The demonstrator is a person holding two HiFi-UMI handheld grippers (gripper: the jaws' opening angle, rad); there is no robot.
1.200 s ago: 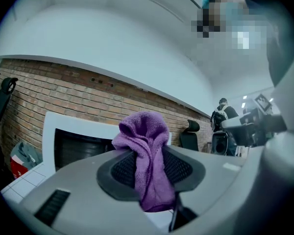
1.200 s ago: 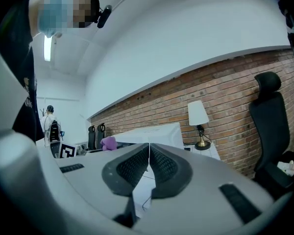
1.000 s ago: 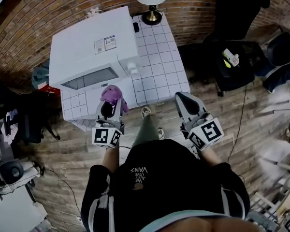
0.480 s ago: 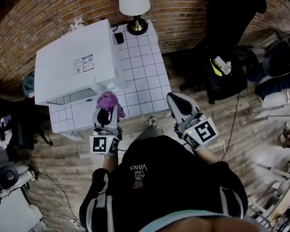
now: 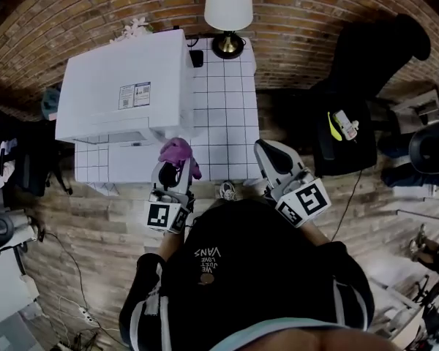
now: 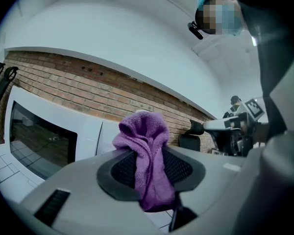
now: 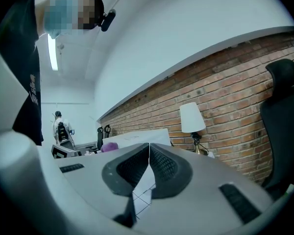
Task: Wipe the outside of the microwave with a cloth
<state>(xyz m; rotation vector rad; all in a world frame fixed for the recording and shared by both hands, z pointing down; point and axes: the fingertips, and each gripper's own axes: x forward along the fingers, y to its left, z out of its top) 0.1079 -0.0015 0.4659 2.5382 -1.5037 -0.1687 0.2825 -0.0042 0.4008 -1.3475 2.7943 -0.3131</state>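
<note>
The left gripper (image 5: pixel 175 165) had its fingers clamped on a purple cloth (image 5: pixel 179 152), the bunched fabric standing up between them and a tail hanging down over the pads. It was held just in front of the white microwave (image 5: pixel 124 86), near the front right corner (whether the cloth touched the casing could not be told). The microwave sat on the left part of a white tiled bench (image 5: pixel 227 115), its dark door window showing in the left gripper view. The right gripper (image 5: pixel 267 152) hung over the bench's front edge, well to the right of the microwave, its fingers pressed together with nothing between them. A lamp (image 5: pixel 228 6) stood at the back of the bench against a brick wall (image 5: pixel 314 13).
</note>
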